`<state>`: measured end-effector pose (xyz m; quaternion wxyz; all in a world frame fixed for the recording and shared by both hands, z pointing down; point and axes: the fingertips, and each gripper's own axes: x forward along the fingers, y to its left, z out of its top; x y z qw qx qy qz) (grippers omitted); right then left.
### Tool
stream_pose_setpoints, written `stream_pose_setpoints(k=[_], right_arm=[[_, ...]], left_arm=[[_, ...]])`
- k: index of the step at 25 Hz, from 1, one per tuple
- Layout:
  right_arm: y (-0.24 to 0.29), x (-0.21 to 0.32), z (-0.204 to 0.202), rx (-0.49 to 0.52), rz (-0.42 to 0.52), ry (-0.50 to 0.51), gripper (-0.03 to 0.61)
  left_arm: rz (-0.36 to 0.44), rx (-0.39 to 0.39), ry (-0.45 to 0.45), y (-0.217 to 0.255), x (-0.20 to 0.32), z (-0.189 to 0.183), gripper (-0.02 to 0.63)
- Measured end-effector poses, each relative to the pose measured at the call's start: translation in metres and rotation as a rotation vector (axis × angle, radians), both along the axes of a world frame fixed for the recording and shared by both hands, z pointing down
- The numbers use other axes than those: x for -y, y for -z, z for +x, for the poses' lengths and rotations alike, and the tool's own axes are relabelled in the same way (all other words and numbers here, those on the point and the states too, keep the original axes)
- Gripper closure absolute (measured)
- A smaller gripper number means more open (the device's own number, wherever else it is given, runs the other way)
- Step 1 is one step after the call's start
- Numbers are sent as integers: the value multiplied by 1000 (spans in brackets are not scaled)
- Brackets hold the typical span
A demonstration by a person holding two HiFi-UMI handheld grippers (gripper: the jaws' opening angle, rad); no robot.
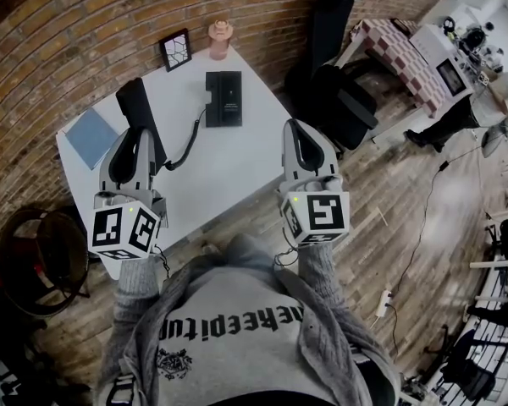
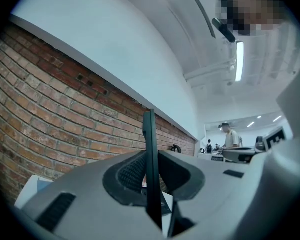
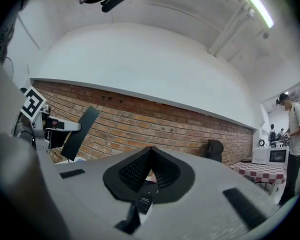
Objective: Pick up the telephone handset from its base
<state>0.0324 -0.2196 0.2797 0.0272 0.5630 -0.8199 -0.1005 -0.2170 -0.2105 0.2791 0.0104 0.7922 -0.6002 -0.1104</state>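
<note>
Handset: black handset point(image 1: 136, 106) is off its base. It's held up over the left part of the surface and tilted, far end toward the wall. In left gripper view I see it edge-on as a thin dark slab.
Left jaws: left gripper point(image 1: 140, 135) has its jaws partway closed and clamped on the handset, one pad on each flat side.
Cord: black coiled cord point(image 1: 186, 142) runs from the handset's near end across to the base's left side.
Base: black base point(image 1: 223, 98) lies flat on the surface, right of the handset and apart from it, w/ its cradle bare.
Right jaws: right gripper point(image 1: 294, 127) has its jaws together at the tips w/ nothing in them. It's by the surface's right corner, near the base but not touching.
Surface: white rectangular surface point(image 1: 229, 172) stands against the wall. Blue notebook point(image 1: 91, 136) lies at the left end. Small framed picture point(image 1: 176, 49) and pinkish vase point(image 1: 219, 38) stand at the back.
Room: curved-looking brick wall point(image 1: 76, 24) behind, wood plank floor point(image 1: 381, 218) below. Black chair point(image 1: 339, 91) sits right of the surface. Beyond it is a checkered table point(image 1: 398, 53) w/ a microwave point(image 1: 444, 66), and a person point(image 1: 457, 117) stands beside it. White power strip point(image 1: 383, 303) lies on the floor. Ceiling strip light point(image 3: 250, 4) is on overhead.
</note>
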Motion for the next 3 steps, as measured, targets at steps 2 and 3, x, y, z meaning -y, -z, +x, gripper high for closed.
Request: stream_pose_setpoints(k=[2, 3], right_arm=[[0, 2, -2, -2, 0, -1, 575], [-1, 3, -3, -2, 0, -2, 575]], left_arm=[[1, 0, 0, 1, 1, -2, 543], [2, 0, 0, 1, 2, -3, 543]])
